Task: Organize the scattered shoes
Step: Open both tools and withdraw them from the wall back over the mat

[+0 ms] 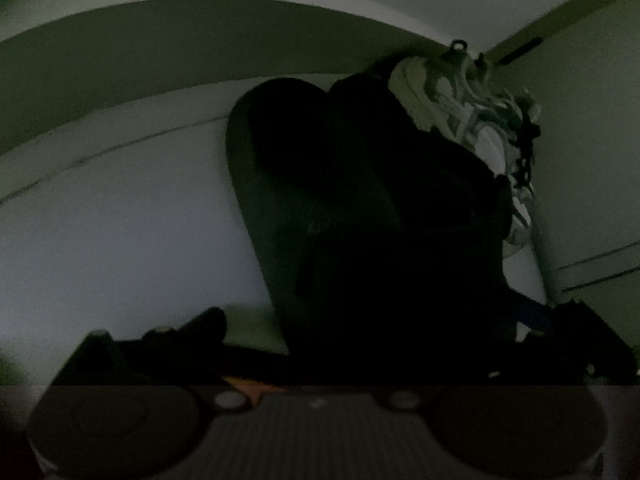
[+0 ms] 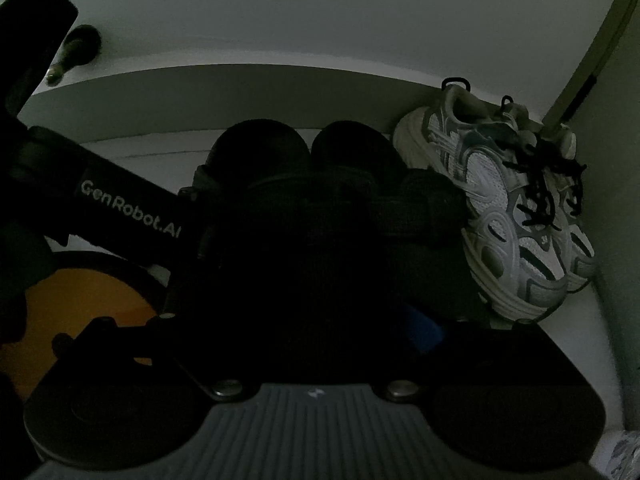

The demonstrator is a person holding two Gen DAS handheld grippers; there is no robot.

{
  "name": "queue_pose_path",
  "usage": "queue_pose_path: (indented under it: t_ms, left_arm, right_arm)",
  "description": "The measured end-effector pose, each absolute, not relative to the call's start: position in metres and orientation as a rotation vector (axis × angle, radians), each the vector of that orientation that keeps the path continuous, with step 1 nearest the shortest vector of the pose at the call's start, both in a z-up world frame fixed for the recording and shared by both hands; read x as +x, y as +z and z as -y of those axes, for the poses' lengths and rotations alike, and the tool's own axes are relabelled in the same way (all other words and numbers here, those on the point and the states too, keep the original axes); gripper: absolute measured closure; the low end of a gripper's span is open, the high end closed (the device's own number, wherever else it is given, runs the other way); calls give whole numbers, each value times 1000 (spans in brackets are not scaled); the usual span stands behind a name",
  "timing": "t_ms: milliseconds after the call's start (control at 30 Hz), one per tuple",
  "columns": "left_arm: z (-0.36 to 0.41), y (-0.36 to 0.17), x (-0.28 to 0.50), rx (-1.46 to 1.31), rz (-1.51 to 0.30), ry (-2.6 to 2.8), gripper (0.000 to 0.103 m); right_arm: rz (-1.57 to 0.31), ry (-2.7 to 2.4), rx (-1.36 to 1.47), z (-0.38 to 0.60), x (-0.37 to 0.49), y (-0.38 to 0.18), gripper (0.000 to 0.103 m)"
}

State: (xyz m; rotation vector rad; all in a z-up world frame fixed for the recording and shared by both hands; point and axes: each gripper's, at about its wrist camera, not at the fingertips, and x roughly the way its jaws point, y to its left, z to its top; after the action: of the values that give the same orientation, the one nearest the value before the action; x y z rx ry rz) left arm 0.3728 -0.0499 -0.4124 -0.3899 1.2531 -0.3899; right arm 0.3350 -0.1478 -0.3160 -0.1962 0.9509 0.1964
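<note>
The scene is very dark. A pair of black sandals [image 2: 280,152] lies side by side on a white shelf [image 2: 120,92], toes pointing away. Right of them, white and grey sneakers [image 2: 516,216] with black laces lean against the side wall. My left gripper [image 1: 376,320] is low against the black sandals [image 1: 360,200]; its fingers stand wide apart and a strip of pale shelf shows between the left finger [image 1: 192,328] and the sandal. The left gripper's body [image 2: 128,208] reaches in from the left. My right gripper [image 2: 304,320] is lost in the dark mass of the sandals.
The sneakers [image 1: 472,120] show again at the right. A side wall [image 2: 616,200] closes the shelf on the right and a shelf board [image 1: 160,60] curves overhead. A dark round fitting [image 2: 80,46] sits on the surface at the upper left.
</note>
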Motion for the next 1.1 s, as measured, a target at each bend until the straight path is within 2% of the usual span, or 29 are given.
queue_pose_path:
  t_ms: [400,700,833,1000,1100]
  left_arm:
    - [64,-416,375,-344,-1294,-422,2]
    - [73,-415,380,-204,-1333,-406,2]
    - [60,-415,373,-223,-1311,-408,1]
    - [40,-405,382,-422,-1334,-417,0]
    - [25,-395,369,-406,-1339,-401,0]
  right_arm:
    - [-974,141,-212,147,341,-317,7]
    - [-982,106,-209,135,339,-320,6]
    - [-987,102,-205,134,341,-323,5]
    - [-968,91,-70,132,329,-313,4]
    - [-970,88,-71,125,307,-307,4]
